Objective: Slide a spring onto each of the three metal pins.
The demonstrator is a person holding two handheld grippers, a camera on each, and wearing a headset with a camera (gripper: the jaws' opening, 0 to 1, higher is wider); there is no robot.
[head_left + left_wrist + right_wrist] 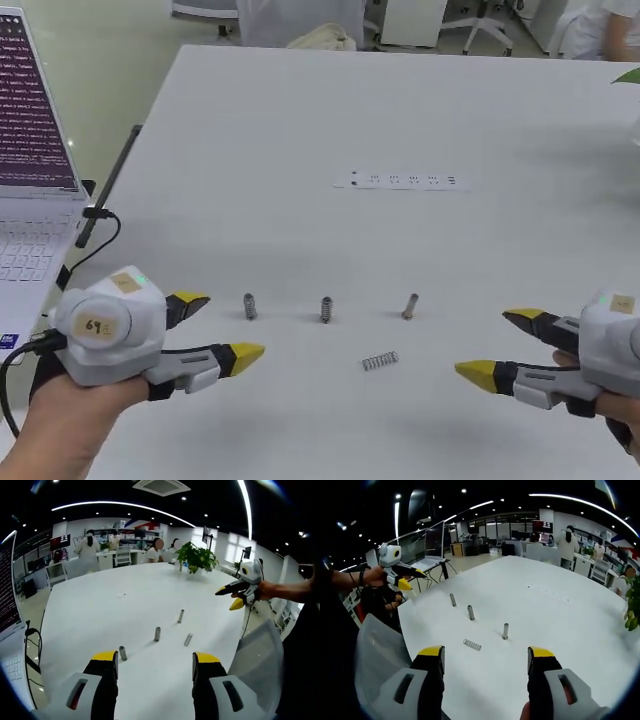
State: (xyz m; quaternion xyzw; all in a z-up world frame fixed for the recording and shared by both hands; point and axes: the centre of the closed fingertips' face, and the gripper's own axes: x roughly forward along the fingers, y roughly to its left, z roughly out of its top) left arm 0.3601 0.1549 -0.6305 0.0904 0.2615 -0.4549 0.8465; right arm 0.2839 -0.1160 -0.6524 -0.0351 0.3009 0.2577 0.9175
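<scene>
The white bench (400,120) carries the loose spring (380,361) at 7 o'clock of the bare-looking end pin (410,306). Pinch the spring near one end, keeping its bore in line with the pin. The left claw (225,325) and right claw (490,344) hover level, jaws apart, empty.
</scene>
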